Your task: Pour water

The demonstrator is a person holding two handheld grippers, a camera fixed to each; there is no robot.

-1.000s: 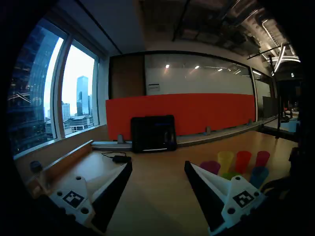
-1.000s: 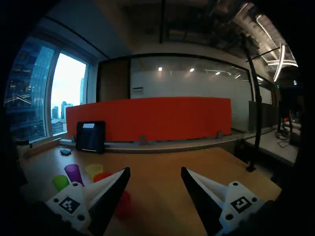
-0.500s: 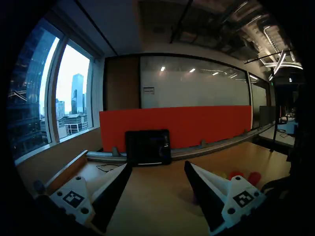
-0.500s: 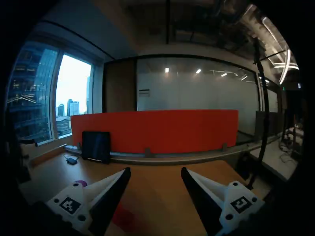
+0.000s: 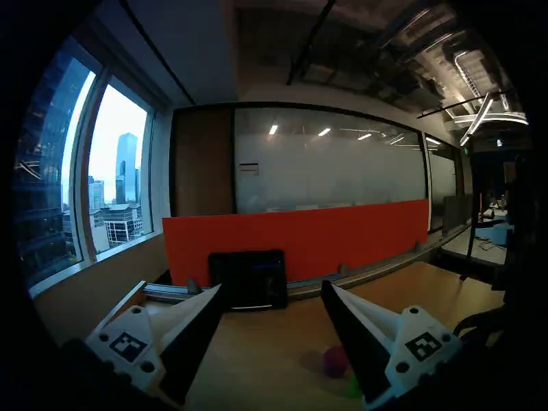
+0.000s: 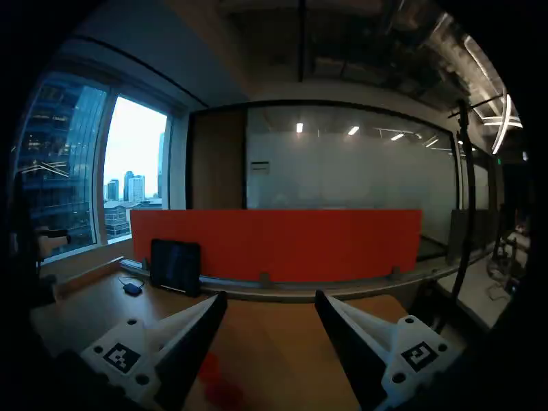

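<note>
Left gripper [image 5: 271, 286] is up over the pale wooden worktop [image 5: 274, 349], jaws wide apart, nothing between them. Low down, tucked against its right-hand finger, a round purple plastic cup [image 5: 334, 361] sits on the wood. Beyond, a black tablet [image 5: 248, 279] stands before the long orange divider panel [image 5: 308, 236]. Right gripper [image 6: 270, 294] has its jaws spread and empty too; blurred red cups [image 6: 209, 366] show on the worktop just beside its left-hand finger, the tablet well off to the left.
</note>
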